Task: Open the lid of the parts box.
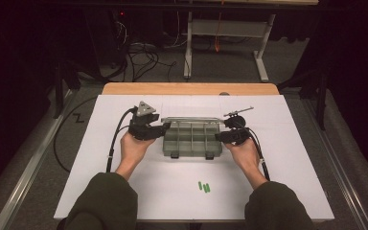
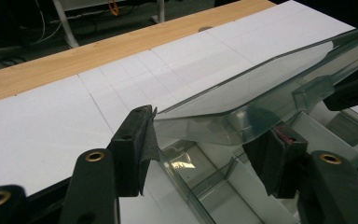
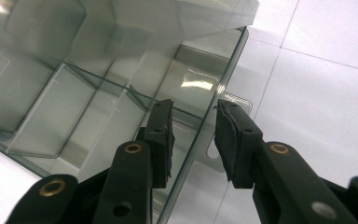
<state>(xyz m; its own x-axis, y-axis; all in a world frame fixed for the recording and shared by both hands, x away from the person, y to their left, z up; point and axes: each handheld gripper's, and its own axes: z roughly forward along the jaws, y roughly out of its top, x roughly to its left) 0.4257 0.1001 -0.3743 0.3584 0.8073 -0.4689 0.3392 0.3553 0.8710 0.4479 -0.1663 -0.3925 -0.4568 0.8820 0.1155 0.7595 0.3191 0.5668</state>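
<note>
A clear plastic compartment box (image 1: 191,152) stands mid-table on the white surface, its lid (image 1: 191,119) raised at the back. My left gripper (image 1: 165,128) is at the box's left end. In the left gripper view it (image 2: 209,123) is open wide, with the lid's near corner (image 2: 223,112) between the jaws and touching the left pad (image 2: 142,140). My right gripper (image 1: 220,136) is at the right end. It (image 3: 193,107) is open and straddles the side wall (image 3: 228,65), one finger inside the box and one outside. The compartments look empty.
A few small green pieces (image 1: 204,187) lie on the white surface in front of the box, near the person's side. A wooden strip (image 1: 189,88) borders the table's far edge. Cables trail from both grippers along the forearms.
</note>
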